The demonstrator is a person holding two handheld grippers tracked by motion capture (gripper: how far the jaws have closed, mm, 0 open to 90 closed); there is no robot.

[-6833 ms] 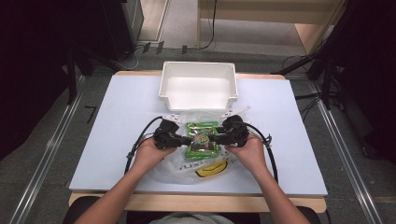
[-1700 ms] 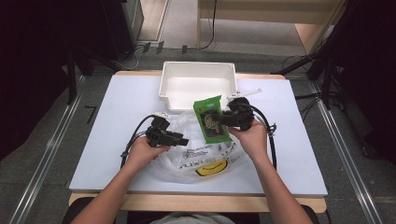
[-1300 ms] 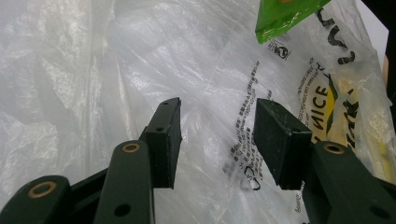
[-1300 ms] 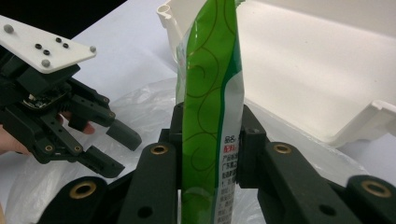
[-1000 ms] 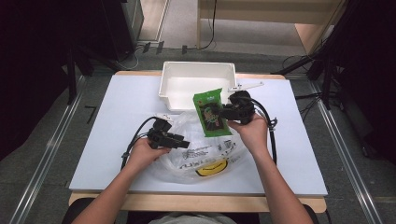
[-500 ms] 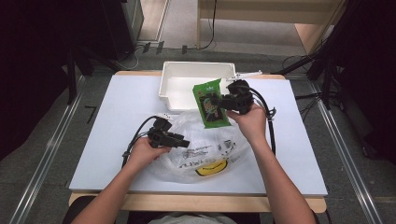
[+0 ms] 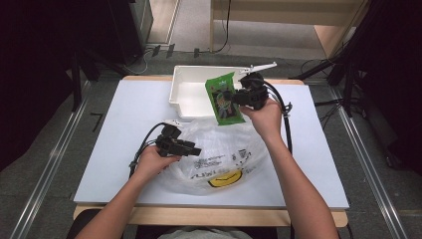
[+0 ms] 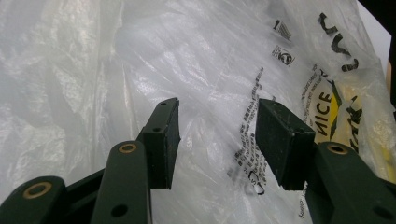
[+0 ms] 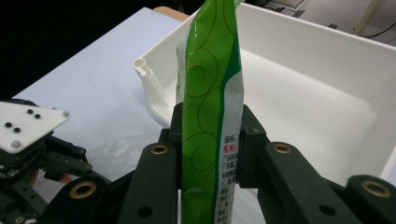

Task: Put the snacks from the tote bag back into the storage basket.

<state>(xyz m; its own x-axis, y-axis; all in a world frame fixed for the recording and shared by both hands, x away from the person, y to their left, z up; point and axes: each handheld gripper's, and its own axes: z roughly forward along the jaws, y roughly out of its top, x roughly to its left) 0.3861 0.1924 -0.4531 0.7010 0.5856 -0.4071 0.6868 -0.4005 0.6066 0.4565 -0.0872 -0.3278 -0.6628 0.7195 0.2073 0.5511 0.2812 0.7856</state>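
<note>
Just below the green packet [image 7: 225,99], white bin [image 7: 185,97] and crumpled plastic bag [image 7: 219,154].

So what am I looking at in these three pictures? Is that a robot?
No robot: a person at a table holds a hand tool with two black jaws in each hand. One camera looks down from above; the other two ride on the tools and look along their jaws. The right gripper is clamped on a green packet, held up beside the white bin at the table's far edge. The left gripper has its jaws open over a crumpled clear plastic bag with printing, which lies on the table.
</note>
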